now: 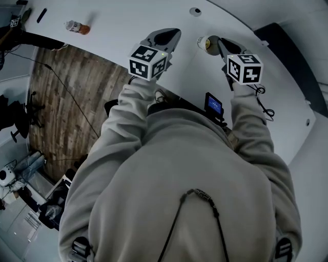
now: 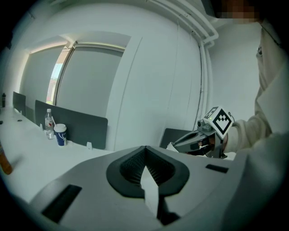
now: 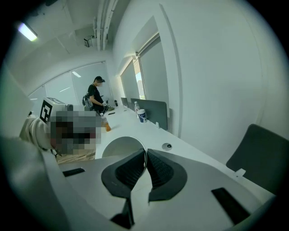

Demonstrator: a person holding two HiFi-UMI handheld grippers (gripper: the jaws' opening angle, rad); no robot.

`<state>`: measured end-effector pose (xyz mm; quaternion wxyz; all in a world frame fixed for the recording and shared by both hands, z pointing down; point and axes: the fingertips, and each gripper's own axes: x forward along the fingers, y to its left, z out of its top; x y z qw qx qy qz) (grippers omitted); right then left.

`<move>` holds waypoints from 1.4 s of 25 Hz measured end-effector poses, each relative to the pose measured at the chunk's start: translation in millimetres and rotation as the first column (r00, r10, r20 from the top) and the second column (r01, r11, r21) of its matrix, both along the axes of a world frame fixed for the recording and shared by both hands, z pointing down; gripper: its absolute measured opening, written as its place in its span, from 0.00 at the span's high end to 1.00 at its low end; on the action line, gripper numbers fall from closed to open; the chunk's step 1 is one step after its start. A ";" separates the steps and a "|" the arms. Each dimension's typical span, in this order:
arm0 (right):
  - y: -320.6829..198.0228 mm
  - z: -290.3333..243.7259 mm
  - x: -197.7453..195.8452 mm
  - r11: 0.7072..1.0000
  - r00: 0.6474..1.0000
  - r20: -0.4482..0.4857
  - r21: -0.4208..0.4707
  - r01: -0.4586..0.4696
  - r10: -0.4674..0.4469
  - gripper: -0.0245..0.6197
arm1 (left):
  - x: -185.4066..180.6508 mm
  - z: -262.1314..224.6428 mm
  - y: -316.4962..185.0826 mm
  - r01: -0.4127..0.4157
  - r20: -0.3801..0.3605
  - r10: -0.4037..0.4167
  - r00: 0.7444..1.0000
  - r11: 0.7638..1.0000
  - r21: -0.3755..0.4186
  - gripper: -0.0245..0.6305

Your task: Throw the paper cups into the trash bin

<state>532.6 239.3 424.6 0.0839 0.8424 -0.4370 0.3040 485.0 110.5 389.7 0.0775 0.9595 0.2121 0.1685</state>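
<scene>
White paper cup (image 3: 118,152) pinched by its rim in the right gripper's (image 3: 145,156) fingers, over the surface (image 1: 118,23). Left gripper's (image 2: 145,158) fingers pressed together on a thin white strip (image 2: 151,193); can't tell what it is.

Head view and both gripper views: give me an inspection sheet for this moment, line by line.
Surface: white table with a round grommet.
Job's things: paper cup, pinched by its wall in the right gripper; trash bin: nothing seen.
Clutter: orange-drink bottle; blue cup and water bottle by a dark divider.
Grippers: right gripper shut on the paper cup; left gripper shut on a thin white strip, perhaps paper.
Cables: floor cable across the wooden floor; wrist cable by the right gripper.
Surroundings: person standing at the table's far end.
</scene>
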 end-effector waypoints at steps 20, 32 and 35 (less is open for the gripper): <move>-292.1 -5.0 -194.8 0.805 0.805 -0.019 0.006 0.594 -0.594 0.90 | -282.1 -2.6 -262.0 0.639 -0.002 -0.639 0.769 0.769 0.000 0.96; -464.0 -15.8 -394.3 0.604 0.603 -0.045 -0.034 0.796 -0.797 0.90 | -511.5 -0.5 -406.6 0.841 -0.011 -0.842 0.539 0.539 -0.055 0.96; -494.2 -16.8 -427.8 0.585 0.583 -0.045 -0.045 0.810 -0.811 0.90 | -548.2 3.9 -427.1 0.851 -0.007 -0.852 0.523 0.522 -0.053 0.96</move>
